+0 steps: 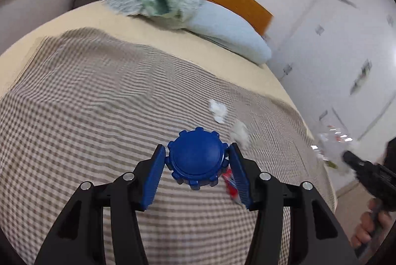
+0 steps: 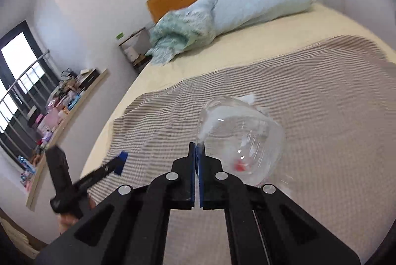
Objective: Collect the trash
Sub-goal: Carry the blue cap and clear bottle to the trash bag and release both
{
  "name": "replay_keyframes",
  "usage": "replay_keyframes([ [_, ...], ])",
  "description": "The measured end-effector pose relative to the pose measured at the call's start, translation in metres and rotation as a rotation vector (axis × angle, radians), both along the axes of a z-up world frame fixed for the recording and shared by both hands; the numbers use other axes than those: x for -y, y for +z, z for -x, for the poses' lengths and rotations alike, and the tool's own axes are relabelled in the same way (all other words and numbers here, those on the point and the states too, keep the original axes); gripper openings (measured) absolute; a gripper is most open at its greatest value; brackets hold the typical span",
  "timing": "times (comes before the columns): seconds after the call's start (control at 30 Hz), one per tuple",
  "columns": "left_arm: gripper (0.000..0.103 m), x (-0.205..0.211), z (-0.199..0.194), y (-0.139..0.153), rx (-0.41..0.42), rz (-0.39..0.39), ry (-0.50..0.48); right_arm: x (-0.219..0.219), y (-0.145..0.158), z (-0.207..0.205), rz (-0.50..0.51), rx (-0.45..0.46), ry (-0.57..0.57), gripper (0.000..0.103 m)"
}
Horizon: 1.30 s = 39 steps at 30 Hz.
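The left gripper [image 1: 197,161] has its jaws clamped across a blue bottle cap [image 1: 197,159] above the bed [image 1: 74,96], with white tissue scraps [image 1: 217,110] lying just ahead-right, while the right gripper [image 2: 197,148], jaws pinched on a clear plastic bag [image 2: 241,138], holds farther right.

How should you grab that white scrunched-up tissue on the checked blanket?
Pinch the crumpled tissue across its puffy middle, coming straight down from above: it lies loose on the flat checked blanket, so no edge sticks up at the sides. The left gripper would need freeing first; its fingers are shut on the blue-capped bottle.
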State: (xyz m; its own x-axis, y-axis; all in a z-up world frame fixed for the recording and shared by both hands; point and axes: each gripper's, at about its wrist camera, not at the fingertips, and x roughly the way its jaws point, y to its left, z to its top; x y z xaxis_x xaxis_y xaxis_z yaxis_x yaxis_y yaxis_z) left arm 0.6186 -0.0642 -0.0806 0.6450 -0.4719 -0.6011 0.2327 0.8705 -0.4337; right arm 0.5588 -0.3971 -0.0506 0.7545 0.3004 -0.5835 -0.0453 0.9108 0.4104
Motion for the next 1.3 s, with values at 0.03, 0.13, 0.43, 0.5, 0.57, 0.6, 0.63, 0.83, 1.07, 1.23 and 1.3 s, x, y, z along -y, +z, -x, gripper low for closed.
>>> replay_keyframes([
  [0.03, 0.050, 0.027, 0.016, 0.006, 0.027, -0.035, -0.054, 0.014, 0.000, 0.024, 0.006, -0.001, -0.027, 0.002],
  [0.13, 0.050, 0.082, 0.061, 0.017, 0.085, -0.057, -0.206, 0.054, -0.010, 0.105, 0.032, -0.021, -0.109, 0.002],
  [0.43, 0.050, 0.242, 0.236, -0.013, 0.029, -0.114, -0.720, 0.134, -0.198, 0.346, 0.006, -0.438, -0.324, 0.002],
  [0.5, 0.050, 0.263, 0.264, -0.035, -0.058, -0.117, -0.792, 0.141, -0.243, 0.377, -0.044, -0.511, -0.365, 0.002],
  [0.57, 0.050, 0.285, 0.289, -0.052, -0.083, -0.166, -0.820, 0.143, -0.298, 0.397, -0.127, -0.597, -0.366, 0.002],
  [0.6, 0.050, 0.292, 0.298, -0.057, -0.082, -0.185, -0.823, 0.143, -0.316, 0.400, -0.152, -0.629, -0.354, 0.002],
  [0.63, 0.050, 0.302, 0.304, -0.062, -0.083, -0.207, -0.823, 0.140, -0.338, 0.400, -0.172, -0.666, -0.332, 0.002],
  [0.83, 0.050, 0.355, 0.326, -0.090, -0.119, -0.326, -0.849, 0.105, -0.436, 0.364, -0.168, -0.849, -0.247, 0.003],
  [1.07, 0.050, 0.401, 0.353, -0.145, -0.219, -0.479, -0.902, 0.084, -0.479, 0.352, -0.171, -0.947, -0.193, 0.070],
  [1.23, 0.050, 0.429, 0.368, -0.205, -0.336, -0.610, -0.920, 0.138, -0.409, 0.415, -0.213, -0.730, -0.315, 0.077],
  [1.3, 0.050, 0.437, 0.376, -0.241, -0.388, -0.687, -0.923, 0.162, -0.383, 0.446, -0.188, -0.671, -0.388, 0.077],
])
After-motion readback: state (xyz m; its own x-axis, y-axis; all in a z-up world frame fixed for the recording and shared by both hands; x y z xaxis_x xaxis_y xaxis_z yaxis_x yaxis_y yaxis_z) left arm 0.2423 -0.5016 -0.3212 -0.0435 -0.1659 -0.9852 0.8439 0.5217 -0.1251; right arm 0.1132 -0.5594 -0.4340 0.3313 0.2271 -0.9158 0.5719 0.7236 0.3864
